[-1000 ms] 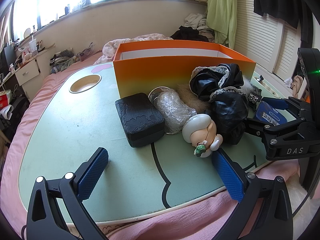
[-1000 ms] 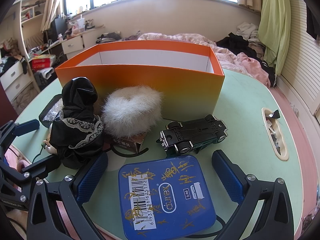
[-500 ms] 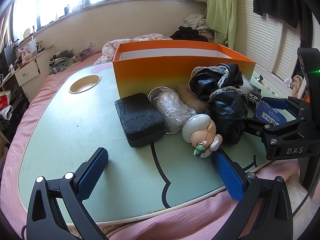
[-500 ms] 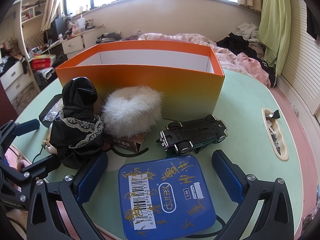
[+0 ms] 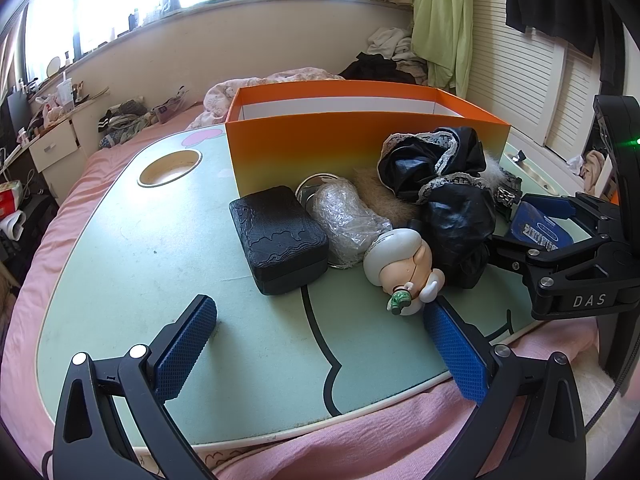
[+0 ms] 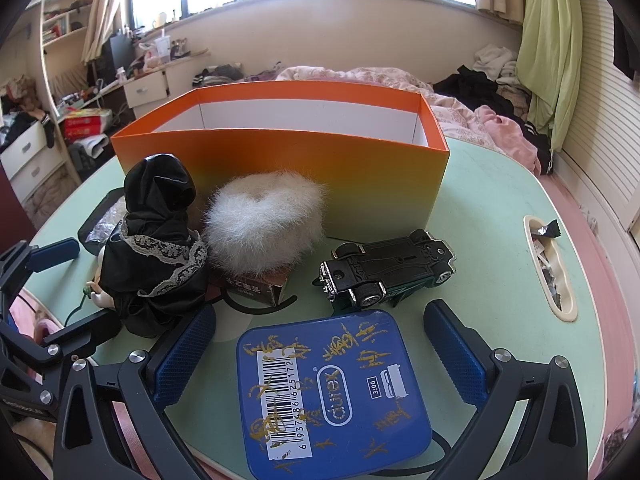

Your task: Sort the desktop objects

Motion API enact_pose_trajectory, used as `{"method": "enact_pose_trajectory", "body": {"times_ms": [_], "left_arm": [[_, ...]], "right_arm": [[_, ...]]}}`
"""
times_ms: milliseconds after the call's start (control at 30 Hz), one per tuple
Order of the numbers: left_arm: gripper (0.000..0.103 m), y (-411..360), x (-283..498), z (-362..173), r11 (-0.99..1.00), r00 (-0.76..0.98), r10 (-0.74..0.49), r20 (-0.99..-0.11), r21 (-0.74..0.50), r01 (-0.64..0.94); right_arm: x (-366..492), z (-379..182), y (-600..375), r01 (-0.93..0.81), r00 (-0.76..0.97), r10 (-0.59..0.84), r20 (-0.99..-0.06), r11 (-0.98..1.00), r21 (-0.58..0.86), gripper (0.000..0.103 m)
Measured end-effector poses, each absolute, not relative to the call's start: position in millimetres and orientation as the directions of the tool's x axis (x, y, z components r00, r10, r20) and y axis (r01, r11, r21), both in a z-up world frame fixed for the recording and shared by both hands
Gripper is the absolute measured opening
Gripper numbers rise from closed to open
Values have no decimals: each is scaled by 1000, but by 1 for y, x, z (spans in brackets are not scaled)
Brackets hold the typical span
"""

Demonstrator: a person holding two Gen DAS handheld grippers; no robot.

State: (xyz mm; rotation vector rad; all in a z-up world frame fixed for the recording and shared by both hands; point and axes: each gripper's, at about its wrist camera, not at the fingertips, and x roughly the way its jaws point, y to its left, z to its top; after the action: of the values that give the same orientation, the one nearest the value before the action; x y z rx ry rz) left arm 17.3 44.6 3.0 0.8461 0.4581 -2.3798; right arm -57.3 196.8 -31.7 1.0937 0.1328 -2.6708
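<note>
At lower centre of the right view, a blue tin, gold-scribbled and barcoded, flat on the green counter between wide-open, empty right claw; left claw likewise spread, empty.

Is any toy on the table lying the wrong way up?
Yes. The toy car lies upside down, its underside and wheels facing up, beside the orange box. The doll is tipped over too.

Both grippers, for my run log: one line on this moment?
left gripper: open, empty | right gripper: open, astride blue rectangular tin | orange cardboard box: unfilled
</note>
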Motion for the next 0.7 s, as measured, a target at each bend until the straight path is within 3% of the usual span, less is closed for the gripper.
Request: {"method": "enact_pose_trajectory", "body": {"times_ms": [700], "left_arm": [[103,45,17,3,-781,-640,-398,-657,-123,612]], "right_arm": [[-57,-31,196,267,-686,-198,-700,-964,10,103]]}}
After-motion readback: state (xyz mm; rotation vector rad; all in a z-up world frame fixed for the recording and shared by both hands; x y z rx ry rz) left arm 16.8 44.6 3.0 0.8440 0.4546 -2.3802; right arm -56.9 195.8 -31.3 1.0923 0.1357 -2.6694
